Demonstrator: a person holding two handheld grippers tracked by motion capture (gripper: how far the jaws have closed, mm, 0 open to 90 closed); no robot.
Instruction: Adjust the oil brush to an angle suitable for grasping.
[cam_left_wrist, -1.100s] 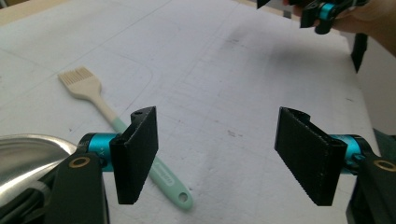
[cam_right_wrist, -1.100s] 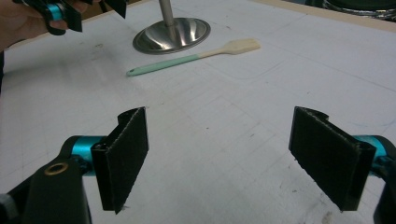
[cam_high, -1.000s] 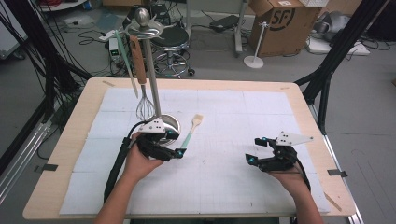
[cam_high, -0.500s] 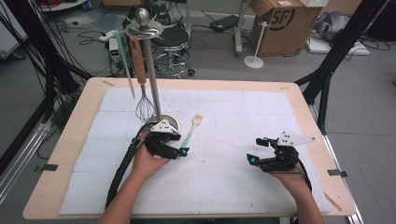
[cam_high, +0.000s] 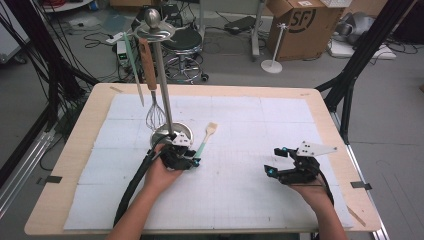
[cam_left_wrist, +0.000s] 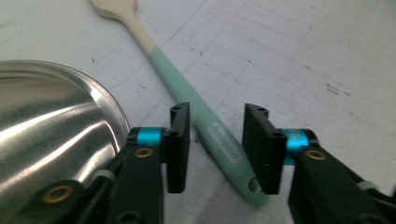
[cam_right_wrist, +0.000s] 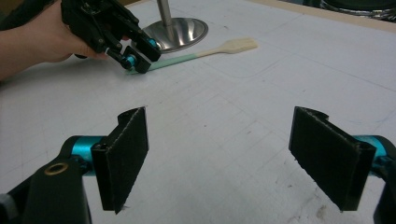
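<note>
Spatula (cam_left_wrist: 205, 126) handle sits between my left gripper (cam_left_wrist: 215, 144) jaws, flat on the mat beside the steel stand base (cam_left_wrist: 51, 135).
My jaws have just been closing, with slight gaps remaining, so no grip yet; right gripper (cam_right_wrist: 219, 158) rests wide apart, empty.

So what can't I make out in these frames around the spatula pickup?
- Left gripper view: whether the pads press the spatula handle; small gaps seem to remain.
- The same view: spatula blade cut by the top edge.
- High view: handle end hidden under that gripper.
- Handle lettering: blurred.
</note>
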